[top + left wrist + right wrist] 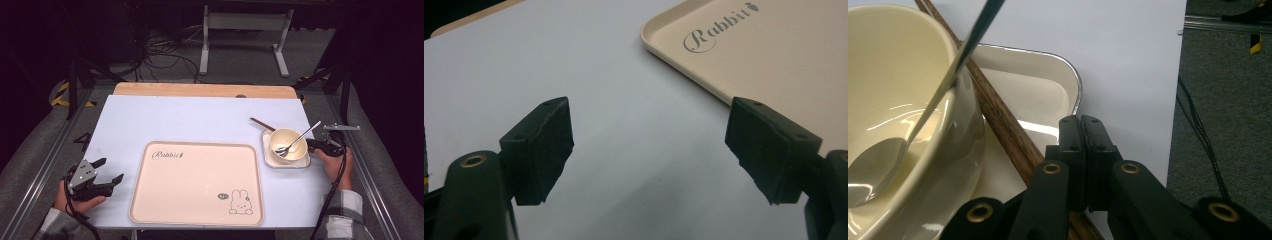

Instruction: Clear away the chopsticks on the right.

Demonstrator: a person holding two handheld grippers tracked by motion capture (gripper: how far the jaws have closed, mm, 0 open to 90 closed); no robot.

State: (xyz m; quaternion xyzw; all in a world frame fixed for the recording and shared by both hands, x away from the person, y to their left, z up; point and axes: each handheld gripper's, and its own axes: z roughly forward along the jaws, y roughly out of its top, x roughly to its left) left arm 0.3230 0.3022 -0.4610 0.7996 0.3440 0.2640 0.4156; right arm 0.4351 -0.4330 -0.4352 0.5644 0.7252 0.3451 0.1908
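At the right side of the table (150, 115), the right gripper (320, 145) sits just beside the small white dish (300, 162) that carries the cream bowl (288, 145). Its jaws are clenched: in the right gripper view the two black pads (1081, 150) meet face to face with nothing visible between them. Whether their tips press on the dish rim I cannot tell.

A pair of brown chopsticks (1003, 127) lies across the dish under the bowl's near flank; in the right gripper view the sticks run from the far left diagonally down beneath the closed jaws, so their long axis points almost straight at the claw. In the high view their far end (261, 123) pokes out past the dish toward the far left. A metal spoon (299, 140) rests in the bowl, its handle slanting up and to the right, over the right gripper.

Well apart on the left, the left gripper (107, 171) rests near the left edge of the large pink tray (200, 210), jaws released and wide, nothing between them. The right hand is plainly the nearer one to the dish, bowl and sticks; any move on them likely begins with those jaws opening and lining up across the chopsticks' axis.
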